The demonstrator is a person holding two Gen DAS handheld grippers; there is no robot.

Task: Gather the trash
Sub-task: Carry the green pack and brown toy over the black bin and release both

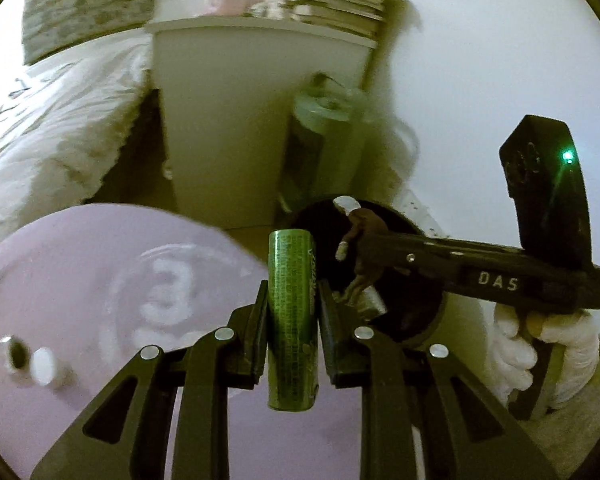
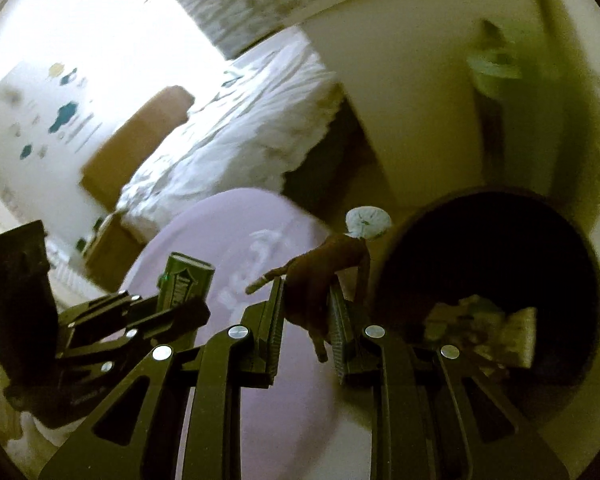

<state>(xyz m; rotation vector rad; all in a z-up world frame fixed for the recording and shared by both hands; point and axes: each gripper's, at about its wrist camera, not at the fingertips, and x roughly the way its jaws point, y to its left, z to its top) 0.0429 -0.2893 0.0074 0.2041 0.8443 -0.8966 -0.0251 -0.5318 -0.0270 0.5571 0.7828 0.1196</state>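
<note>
My left gripper point(image 1: 293, 304) is shut on a green can point(image 1: 292, 312), held upright above a round lilac mat point(image 1: 100, 280). The can point(image 2: 186, 280) and left gripper point(image 2: 168, 304) also show in the right wrist view at the left. My right gripper point(image 2: 306, 320) is shut on a brown banana peel point(image 2: 320, 280) with a white crumpled piece at its top point(image 2: 367, 221). It hangs beside the rim of a dark round bin point(image 2: 492, 280) that holds crumpled paper point(image 2: 492, 328). In the left wrist view the right gripper point(image 1: 360, 264) holds the peel point(image 1: 358, 240) over the bin point(image 1: 412, 320).
A white bedside cabinet point(image 1: 228, 120) stands behind the bin, with a bed point(image 1: 52, 128) to its left and a stack of books point(image 1: 332, 0) on top. A green bottle-like item point(image 1: 324, 120) leans by the cabinet. A white wall point(image 1: 500, 60) is to the right.
</note>
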